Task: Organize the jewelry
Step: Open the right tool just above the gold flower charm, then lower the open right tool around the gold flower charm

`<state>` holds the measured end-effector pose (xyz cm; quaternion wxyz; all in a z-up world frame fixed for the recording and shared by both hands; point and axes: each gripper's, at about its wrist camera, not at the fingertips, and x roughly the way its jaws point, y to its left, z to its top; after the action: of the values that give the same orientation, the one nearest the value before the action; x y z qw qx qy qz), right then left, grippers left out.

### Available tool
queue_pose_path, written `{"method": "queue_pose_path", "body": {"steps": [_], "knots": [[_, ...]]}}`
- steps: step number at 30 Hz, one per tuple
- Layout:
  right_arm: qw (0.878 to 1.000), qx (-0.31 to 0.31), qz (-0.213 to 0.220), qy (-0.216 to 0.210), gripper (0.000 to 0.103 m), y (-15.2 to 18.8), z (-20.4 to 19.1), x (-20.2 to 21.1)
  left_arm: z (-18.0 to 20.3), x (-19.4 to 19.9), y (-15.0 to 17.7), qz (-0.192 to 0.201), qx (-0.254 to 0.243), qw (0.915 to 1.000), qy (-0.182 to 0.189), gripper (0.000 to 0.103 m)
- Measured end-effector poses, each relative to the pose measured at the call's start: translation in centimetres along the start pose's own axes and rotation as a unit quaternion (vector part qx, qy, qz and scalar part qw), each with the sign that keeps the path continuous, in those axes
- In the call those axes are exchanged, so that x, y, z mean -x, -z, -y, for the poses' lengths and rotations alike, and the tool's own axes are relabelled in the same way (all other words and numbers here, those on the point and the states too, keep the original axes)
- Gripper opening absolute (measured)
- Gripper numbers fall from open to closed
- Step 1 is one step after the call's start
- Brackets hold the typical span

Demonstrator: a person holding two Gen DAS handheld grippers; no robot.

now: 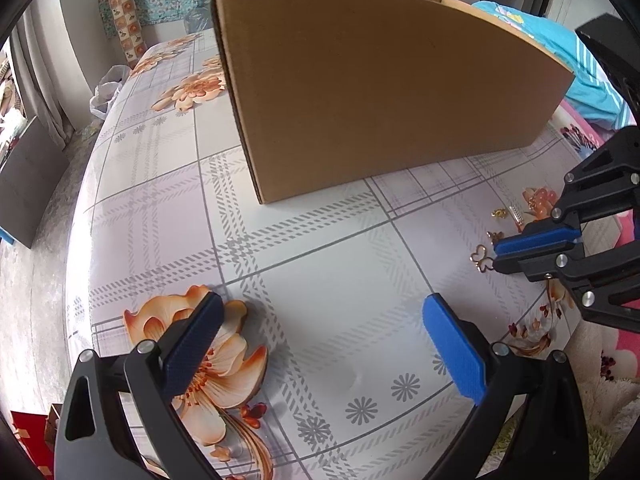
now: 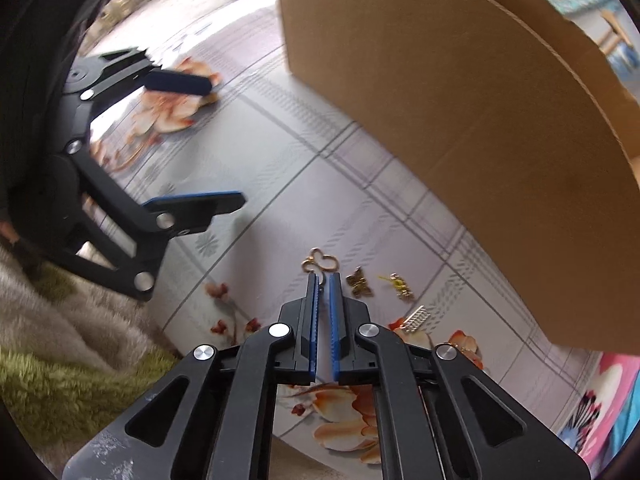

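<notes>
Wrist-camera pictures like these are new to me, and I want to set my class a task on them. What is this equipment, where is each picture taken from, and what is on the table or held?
There is no robot: a person holds a two-finger gripper in each hand, each with a camera looking along its fingers. One picture comes from the left gripper, open and empty above the flowered table. The other comes from the right gripper, shut at a gold butterfly outline; whether it grips that is unclear. Nearby lie a darker butterfly, a yellow piece and a silver clip, before a cardboard box.
</notes>
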<state>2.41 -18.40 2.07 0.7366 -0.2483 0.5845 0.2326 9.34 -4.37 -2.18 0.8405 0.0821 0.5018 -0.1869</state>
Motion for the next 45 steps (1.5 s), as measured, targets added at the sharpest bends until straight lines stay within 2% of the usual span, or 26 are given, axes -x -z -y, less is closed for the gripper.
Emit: {"method": "queue_pose_path", "body": {"steps": [4, 8, 10, 20, 24, 37, 45], "knots": [[0.999, -0.012, 0.026, 0.025, 0.005, 0.3, -0.4, 0.4, -0.1, 0.0, -0.1, 0.000, 0.000, 1.0000, 0.002, 0.098], [0.999, -0.036, 0.032, 0.014, 0.020, 0.5, -0.5, 0.6, -0.1, 0.0, -0.1, 0.000, -0.003, 1.0000, 0.000, 0.098], [0.998, -0.057, 0.033, 0.003, 0.023, 0.5, -0.4, 0.8, -0.1, 0.0, -0.1, 0.000, -0.003, 1.0000, 0.000, 0.098], [0.988, -0.153, 0.023, -0.023, 0.022, 0.7, -0.1, 1.1, -0.4, 0.2, -0.1, 0.004, 0.002, 1.0000, 0.006, 0.098], [0.987, -0.158, 0.034, -0.003, 0.021, 0.6, -0.1, 1.2, -0.4, 0.2, 0.0, 0.005, -0.001, 1.0000, 0.006, 0.098], [0.987, -0.142, 0.070, 0.014, 0.021, -0.7, 0.7, -0.2, -1.0, 0.4, -0.2, 0.008, 0.008, 0.9997, 0.019, 0.098], [0.981, -0.181, 0.071, 0.006, 0.021, -0.3, 0.4, 0.7, -1.3, 0.5, -0.1, 0.010, 0.012, 0.9996, 0.024, 0.098]]}}
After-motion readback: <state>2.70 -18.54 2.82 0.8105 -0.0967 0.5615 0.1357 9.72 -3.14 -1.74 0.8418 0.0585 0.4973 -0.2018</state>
